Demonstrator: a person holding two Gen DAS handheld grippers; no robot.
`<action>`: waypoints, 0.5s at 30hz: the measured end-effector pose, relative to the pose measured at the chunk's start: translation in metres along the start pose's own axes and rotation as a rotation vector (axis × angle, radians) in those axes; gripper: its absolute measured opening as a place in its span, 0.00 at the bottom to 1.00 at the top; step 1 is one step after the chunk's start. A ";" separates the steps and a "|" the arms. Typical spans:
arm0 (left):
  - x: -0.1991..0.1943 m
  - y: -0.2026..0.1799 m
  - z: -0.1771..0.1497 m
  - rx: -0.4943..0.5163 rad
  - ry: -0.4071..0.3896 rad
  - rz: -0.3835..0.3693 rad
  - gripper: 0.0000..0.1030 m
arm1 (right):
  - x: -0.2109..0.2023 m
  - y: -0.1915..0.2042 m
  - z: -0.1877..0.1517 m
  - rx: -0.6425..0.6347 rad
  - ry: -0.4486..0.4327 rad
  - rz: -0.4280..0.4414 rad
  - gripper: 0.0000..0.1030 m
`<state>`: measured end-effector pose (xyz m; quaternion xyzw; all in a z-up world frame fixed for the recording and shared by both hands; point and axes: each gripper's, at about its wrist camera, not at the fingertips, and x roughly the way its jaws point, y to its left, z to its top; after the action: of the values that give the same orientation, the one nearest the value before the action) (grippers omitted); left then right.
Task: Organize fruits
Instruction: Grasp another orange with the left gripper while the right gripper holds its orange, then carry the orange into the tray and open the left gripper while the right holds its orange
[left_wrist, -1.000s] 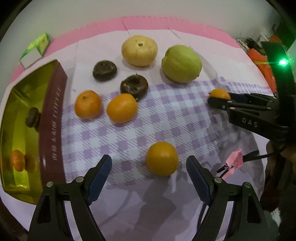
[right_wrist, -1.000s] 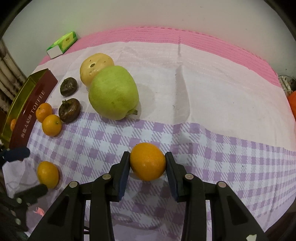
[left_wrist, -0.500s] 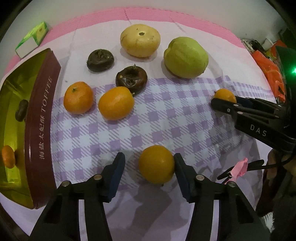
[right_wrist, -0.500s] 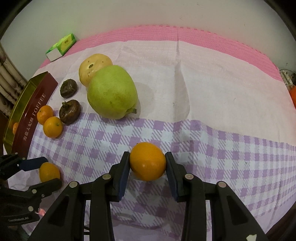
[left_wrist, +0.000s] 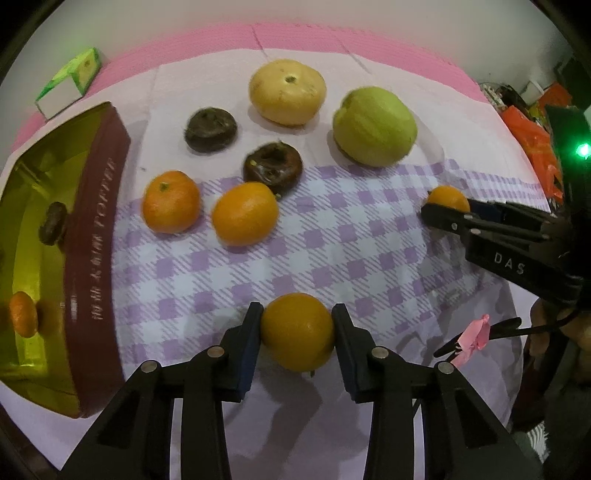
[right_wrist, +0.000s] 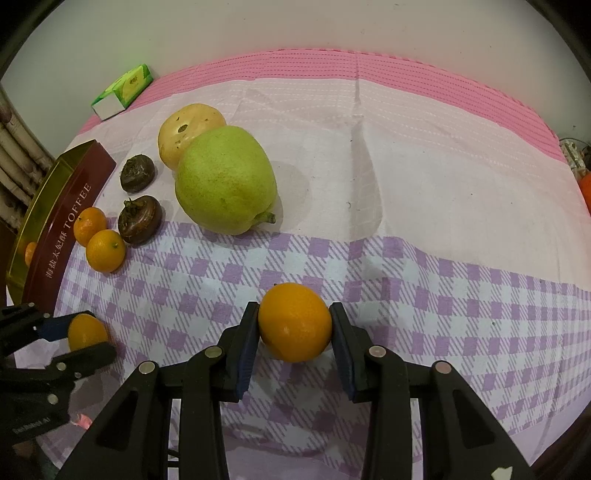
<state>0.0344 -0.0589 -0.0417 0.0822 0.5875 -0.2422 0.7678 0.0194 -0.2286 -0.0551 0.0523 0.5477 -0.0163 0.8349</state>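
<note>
The left tongs (left_wrist: 297, 332) have just been closing and now clamp a small round orange citrus fruit (left_wrist: 297, 331) across its widest middle, both blue pads pressed to its sides. The right tongs (right_wrist: 294, 325) are likewise clamped on a second small orange citrus fruit (right_wrist: 294, 322), resting on the purple-checked cloth (right_wrist: 406, 266). Such fruit is likely light, firm but yielding, with a smooth rind that could roll out of a grip set off-centre; a moderate squeeze at the equator should do. Ahead and left of the left tongs lies the open gold-lined maroon toffee tin (left_wrist: 94, 258), already holding one orange and one dark fruit, though its reflective inside makes the count uncertain. Beyond the tongs sit two more oranges (left_wrist: 171, 211), two dark brown fruits (left_wrist: 272, 163), a yellow fruit (left_wrist: 287, 92) and a large green fruit (left_wrist: 375, 126).
</note>
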 end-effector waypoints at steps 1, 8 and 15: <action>-0.003 0.003 0.001 -0.006 -0.007 0.001 0.38 | 0.000 0.000 0.000 0.000 0.001 -0.002 0.34; -0.042 0.043 0.011 -0.079 -0.098 0.041 0.38 | 0.000 0.000 0.001 0.003 0.000 -0.002 0.34; -0.074 0.093 0.020 -0.164 -0.170 0.129 0.38 | 0.000 0.001 0.001 0.005 0.000 -0.004 0.34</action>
<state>0.0805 0.0338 0.0188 0.0362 0.5316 -0.1496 0.8329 0.0204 -0.2280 -0.0543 0.0534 0.5478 -0.0194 0.8347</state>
